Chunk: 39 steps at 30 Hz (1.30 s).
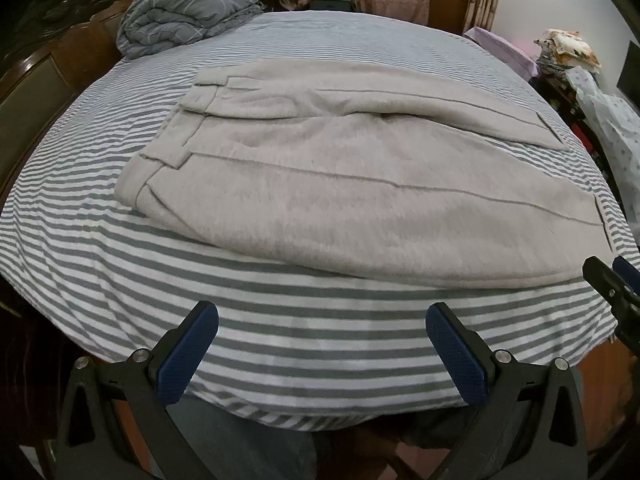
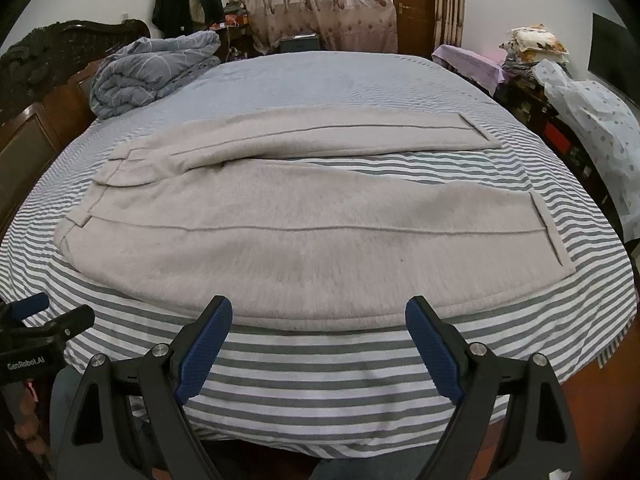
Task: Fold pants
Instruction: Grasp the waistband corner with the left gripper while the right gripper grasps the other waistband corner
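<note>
Light grey pants (image 1: 320, 184) lie flat on the striped bed (image 1: 280, 332), waistband to the left, the two legs spread apart toward the right. They also show in the right wrist view (image 2: 304, 232). My left gripper (image 1: 322, 316) is open and empty, hovering over the bed's near edge, short of the pants' near leg. My right gripper (image 2: 319, 314) is open and empty, its tips just at the near edge of the near leg. The right gripper shows at the right edge of the left wrist view (image 1: 608, 276); the left gripper shows at the left edge of the right wrist view (image 2: 48, 320).
A bundled grey-blue duvet (image 1: 188, 20) lies at the bed's far left corner by the dark wooden headboard (image 1: 36, 92). Cluttered furniture with pillows and cloth (image 2: 568, 80) stands to the right of the bed. Curtains (image 2: 312, 4) and a door are behind.
</note>
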{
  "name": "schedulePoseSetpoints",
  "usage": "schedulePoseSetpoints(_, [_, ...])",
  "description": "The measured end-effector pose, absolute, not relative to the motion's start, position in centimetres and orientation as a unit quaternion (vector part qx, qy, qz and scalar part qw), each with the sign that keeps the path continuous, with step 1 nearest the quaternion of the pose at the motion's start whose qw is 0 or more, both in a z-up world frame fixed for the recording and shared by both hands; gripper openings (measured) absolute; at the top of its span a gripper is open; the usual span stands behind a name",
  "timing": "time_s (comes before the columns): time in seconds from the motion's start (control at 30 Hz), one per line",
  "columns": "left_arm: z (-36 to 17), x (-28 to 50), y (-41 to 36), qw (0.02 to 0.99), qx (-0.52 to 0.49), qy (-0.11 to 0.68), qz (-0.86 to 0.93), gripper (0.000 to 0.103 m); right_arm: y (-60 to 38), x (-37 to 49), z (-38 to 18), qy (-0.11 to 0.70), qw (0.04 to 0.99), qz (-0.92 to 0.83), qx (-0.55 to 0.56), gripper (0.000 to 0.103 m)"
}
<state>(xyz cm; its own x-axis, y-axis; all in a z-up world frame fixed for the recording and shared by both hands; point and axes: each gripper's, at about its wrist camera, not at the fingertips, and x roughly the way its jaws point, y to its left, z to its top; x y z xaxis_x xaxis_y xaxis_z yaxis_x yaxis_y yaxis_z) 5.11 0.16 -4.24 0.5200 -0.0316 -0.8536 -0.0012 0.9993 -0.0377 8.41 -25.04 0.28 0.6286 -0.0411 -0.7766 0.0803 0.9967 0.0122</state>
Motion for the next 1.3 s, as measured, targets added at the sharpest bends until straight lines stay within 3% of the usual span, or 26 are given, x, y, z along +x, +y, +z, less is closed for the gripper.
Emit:
schedulePoseSetpoints(0.33, [-3.8,9.3,3.5,0.877,-0.027,0.481,-0.005,0.103,-24.1,12.2,-1.5,0.462,0.887,-0.023,0.02,0.087])
schedulePoseSetpoints(0.73, [-1.1,20.0,17.1,0.893,-0.07,0.438,0.071,0.101,-22.6,19.4,-2.1,0.48,0.876,0.018,0.041,0.087])
schedulePoseSetpoints(1.03, [-1.6,30.8,23.3,0.873,-0.152,0.462,0.021,0.07,-21.0,25.6,-2.4,0.489,0.872,0.014,0.03,0.087])
schedulePoseSetpoints(1.1, [-2.4,33.4,24.1,0.859,-0.181,0.478,-0.001,0.059,-20.6,26.7,-2.5,0.491,0.871,0.014,0.019,0.087])
schedulePoseSetpoints(1.2, [-3.7,36.4,25.1,0.836,-0.229,0.498,-0.024,0.05,-20.3,28.3,-2.8,0.495,0.869,0.016,0.013,0.087])
schedulePoseSetpoints(1.3, [-5.2,39.0,26.2,0.817,-0.268,0.51,-0.027,0.048,-20.0,29.7,-3.2,0.496,0.868,0.017,0.007,0.087])
